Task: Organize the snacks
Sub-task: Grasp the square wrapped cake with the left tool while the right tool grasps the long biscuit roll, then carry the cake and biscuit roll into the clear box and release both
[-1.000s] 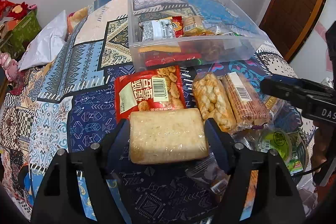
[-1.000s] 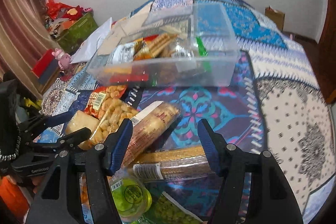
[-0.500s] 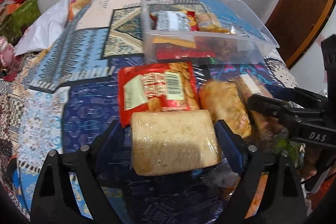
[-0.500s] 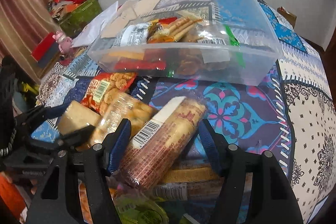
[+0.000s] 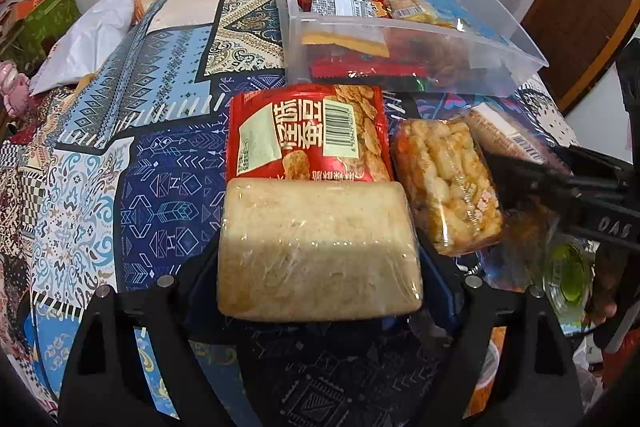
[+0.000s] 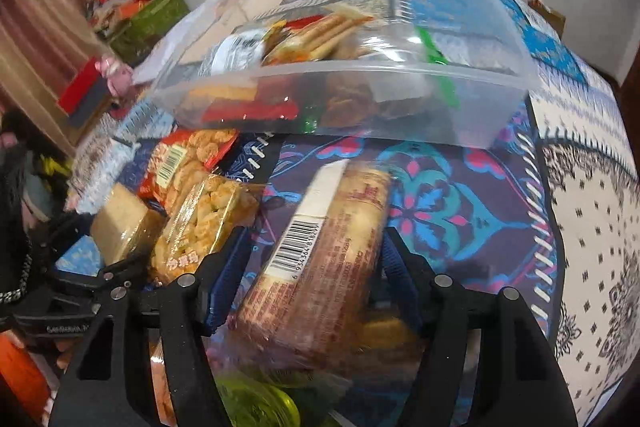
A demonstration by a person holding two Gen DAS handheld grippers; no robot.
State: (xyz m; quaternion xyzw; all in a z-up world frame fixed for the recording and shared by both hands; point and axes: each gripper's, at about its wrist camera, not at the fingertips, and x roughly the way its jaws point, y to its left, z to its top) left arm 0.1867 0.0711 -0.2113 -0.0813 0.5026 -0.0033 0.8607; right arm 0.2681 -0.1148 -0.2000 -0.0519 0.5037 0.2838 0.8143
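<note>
Nearest the left wrist camera, a pale rice-cake block (image 5: 318, 247) in clear wrap lies across the left hand-held gripper (image 5: 318, 267), its long axis running side to side between the two fingers. The jaws are closing; whether the pads already press on it cannot be told.

In the right wrist view, a long brown biscuit roll (image 6: 324, 251) sits between the fingers of the right hand-held gripper (image 6: 316, 263), its long axis pointing away and slightly right toward the bin, its white barcode label facing up. These jaws are closing too, and the blur hides whether they press on it.

Just beyond the block lies a red snack bag (image 5: 306, 133) with large Chinese characters and a barcode, and beside it a clear pack of golden puffs (image 5: 448, 183).

Everything rests on a bed covered by a blue patchwork quilt (image 5: 168, 187). Farther off stands a clear plastic bin (image 5: 420, 39) already holding several packets. Behind it are a white wall, a brown wooden door (image 5: 580, 11) at right, and a green box (image 6: 148, 19) at left.
</note>
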